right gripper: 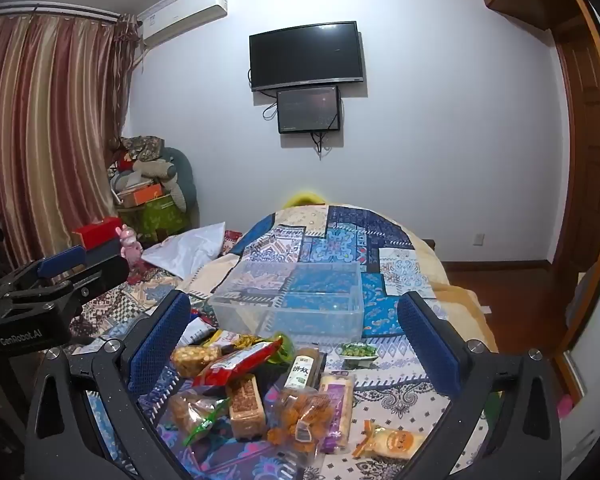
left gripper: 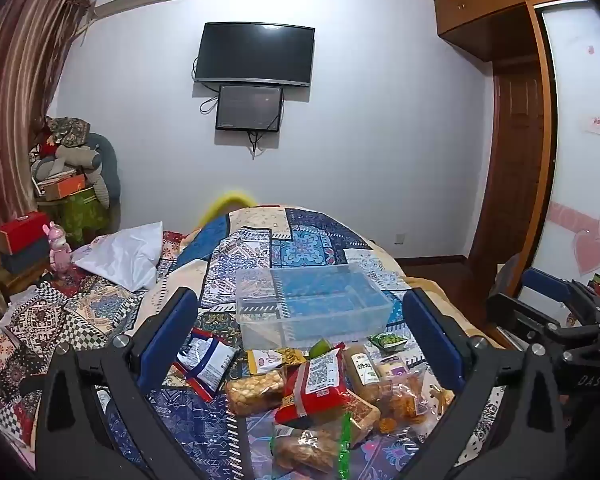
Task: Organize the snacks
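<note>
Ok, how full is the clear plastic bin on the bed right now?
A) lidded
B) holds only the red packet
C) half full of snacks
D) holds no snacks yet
D: the clear bin shows only the quilt pattern through its walls, and the snack pile lies in front of it.

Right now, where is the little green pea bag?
In both views the green pea bag lies on the quilt, right of the snack pile, just before the clear box's near right corner.
</note>
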The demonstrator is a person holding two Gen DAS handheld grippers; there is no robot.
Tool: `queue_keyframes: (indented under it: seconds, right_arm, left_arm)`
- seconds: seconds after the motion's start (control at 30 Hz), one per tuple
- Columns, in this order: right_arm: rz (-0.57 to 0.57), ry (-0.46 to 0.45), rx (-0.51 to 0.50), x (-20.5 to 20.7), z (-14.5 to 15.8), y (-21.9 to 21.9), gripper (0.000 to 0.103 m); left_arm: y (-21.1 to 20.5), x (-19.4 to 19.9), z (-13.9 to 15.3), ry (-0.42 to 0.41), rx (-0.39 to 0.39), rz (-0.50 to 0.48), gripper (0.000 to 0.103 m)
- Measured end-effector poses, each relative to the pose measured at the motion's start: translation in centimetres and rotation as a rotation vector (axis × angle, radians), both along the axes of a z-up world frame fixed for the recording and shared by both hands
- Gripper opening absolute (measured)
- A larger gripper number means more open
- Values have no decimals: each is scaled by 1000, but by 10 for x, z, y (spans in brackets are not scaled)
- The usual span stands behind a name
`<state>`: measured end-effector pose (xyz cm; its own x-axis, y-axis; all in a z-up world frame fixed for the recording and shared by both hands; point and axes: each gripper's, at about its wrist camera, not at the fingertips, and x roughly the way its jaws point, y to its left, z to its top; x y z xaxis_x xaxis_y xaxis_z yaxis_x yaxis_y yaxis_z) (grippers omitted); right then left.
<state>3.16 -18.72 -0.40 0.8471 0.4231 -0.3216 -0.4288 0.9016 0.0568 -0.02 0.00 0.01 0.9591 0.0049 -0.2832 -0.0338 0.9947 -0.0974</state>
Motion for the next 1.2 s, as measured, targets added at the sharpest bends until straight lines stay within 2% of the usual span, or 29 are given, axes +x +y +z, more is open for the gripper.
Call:
queue_keyframes:
  seconds: [0.2,0.27,1.2]
  right_arm:
    - [-4,-5,-3,-1,0,0,103]
    - [-4,-2,-4,0,0,0,103]
    - [-11,5,14,2,1,-4,103]
  left_arm:
    - [0,-2,-2,-5,10,3,103]
    - [-13,-1,3,2,36,7,103]
    - [-5,4,-3,9,37,-3,103]
